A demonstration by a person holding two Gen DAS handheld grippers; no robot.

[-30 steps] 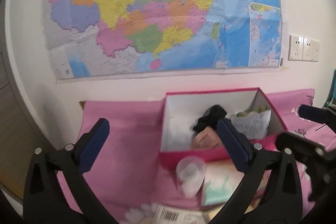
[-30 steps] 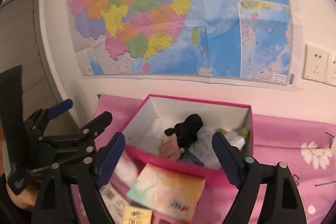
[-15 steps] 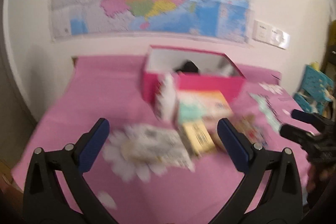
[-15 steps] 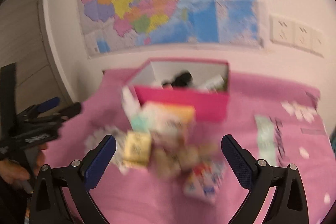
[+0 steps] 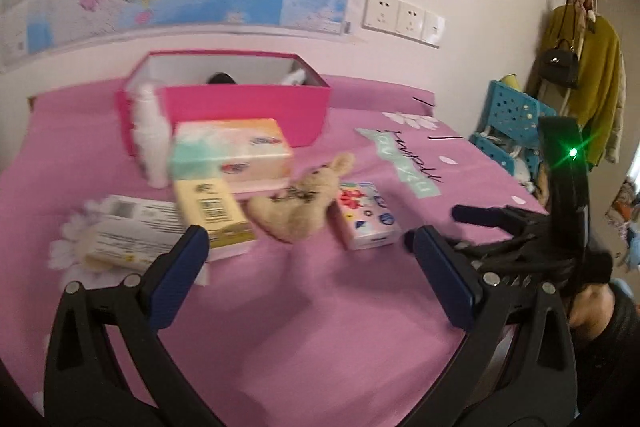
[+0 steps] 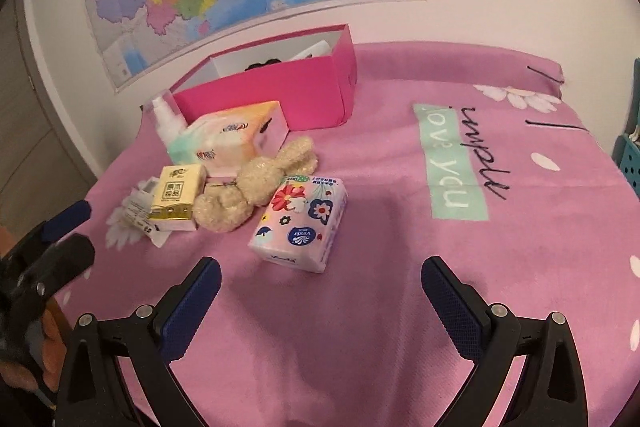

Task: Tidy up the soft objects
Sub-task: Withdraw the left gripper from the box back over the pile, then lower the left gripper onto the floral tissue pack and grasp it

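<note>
A beige plush rabbit lies on the pink cloth among tissue packs: a flowered one, a small yellow one and a large pastel one. Behind them stands an open pink box with a dark soft item inside. My right gripper hovers open just short of the flowered pack, nothing between its fingers. My left gripper is open too, empty, in front of the rabbit and the yellow pack. Each gripper shows at the edge of the other's view.
A white bottle stands by the box's left corner, and a flat white packet lies at front left. A blue crate and hanging clothes are off the right edge. Map and sockets are on the wall.
Both grippers have drawn back from the pink box and tipped down toward the cloth. The box now sits farther off and the packs and rabbit have come into view. The right jaws widened slightly.
</note>
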